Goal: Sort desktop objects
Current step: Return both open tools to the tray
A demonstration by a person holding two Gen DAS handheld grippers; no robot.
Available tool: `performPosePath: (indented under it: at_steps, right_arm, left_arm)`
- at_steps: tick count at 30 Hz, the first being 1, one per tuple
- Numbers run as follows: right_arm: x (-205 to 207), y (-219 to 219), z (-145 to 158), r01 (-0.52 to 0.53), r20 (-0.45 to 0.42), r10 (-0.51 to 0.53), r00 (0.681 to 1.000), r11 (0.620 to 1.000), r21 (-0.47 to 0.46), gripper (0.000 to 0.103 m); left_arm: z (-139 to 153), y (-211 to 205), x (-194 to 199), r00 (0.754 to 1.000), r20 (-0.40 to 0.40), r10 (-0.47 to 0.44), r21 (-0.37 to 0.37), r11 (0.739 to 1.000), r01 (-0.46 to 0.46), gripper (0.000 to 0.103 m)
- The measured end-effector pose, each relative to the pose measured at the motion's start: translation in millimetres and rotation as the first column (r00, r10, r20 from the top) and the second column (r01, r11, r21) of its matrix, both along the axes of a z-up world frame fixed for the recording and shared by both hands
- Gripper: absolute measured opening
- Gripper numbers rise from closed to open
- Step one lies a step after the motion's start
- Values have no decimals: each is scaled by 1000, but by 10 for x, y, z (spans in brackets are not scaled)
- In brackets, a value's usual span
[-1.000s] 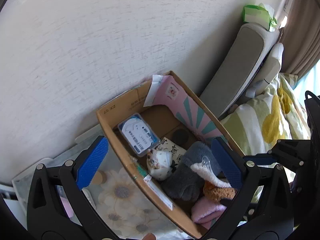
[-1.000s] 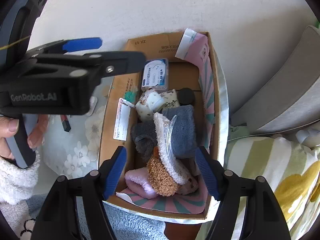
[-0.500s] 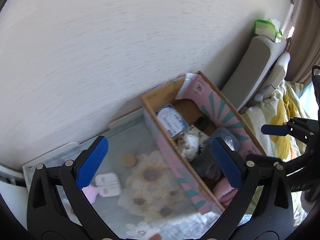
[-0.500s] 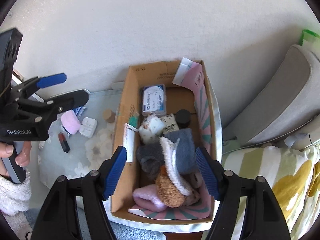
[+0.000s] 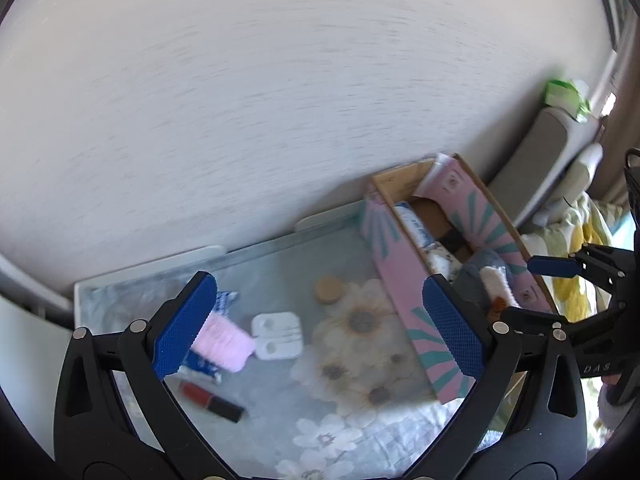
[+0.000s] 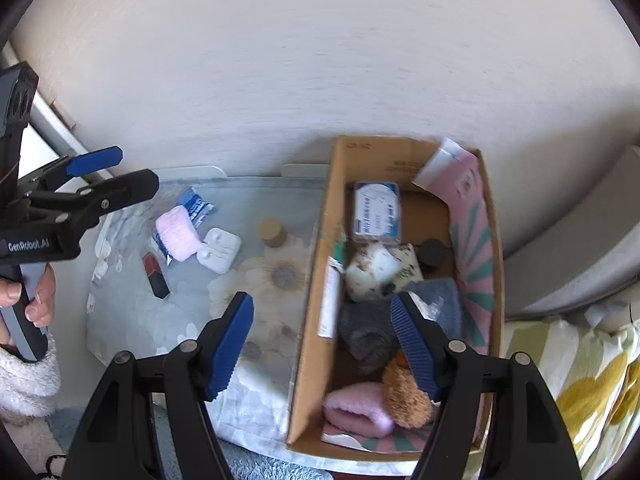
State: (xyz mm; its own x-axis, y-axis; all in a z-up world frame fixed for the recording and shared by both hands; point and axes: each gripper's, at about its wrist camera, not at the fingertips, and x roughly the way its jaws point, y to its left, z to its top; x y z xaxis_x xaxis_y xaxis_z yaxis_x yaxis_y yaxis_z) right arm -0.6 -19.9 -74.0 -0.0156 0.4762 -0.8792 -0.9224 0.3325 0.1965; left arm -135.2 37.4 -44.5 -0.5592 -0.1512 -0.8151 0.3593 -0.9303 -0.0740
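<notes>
Both grippers empty, jaws wide: left gripper (image 5: 316,322) should drop squarely over white case (image 5: 277,335), avoiding pink pad (image 5: 224,340); right gripper (image 6: 323,344) idles beside box (image 6: 316,280).

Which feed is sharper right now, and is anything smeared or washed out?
Left wrist view: motion-smeared, wall streaked, lipstick and cardboard box soft, window corner washed out. Right wrist view: sharper, label on the blue-and-white pack almost legible; only the near box contents blur.

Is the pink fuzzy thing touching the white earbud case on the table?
Touching. In the right wrist view the pink fuzzy thing lies against the white earbud case with no gap between them.
</notes>
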Motion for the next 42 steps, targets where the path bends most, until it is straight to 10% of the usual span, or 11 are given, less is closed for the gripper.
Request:
performPosePath:
  at_steps: [26,42]
  right_arm:
    - [-716,570,-170,-50,-9,50,999,998,-28,67]
    - [-749,1064,-762,54,-43,-58,997,994,-94,67]
  left_arm:
    - [-270,-1084,986,981,36,193,40,980,-194,103]
    - [-1055,-974,866,996,93,2,-42,999,1,103]
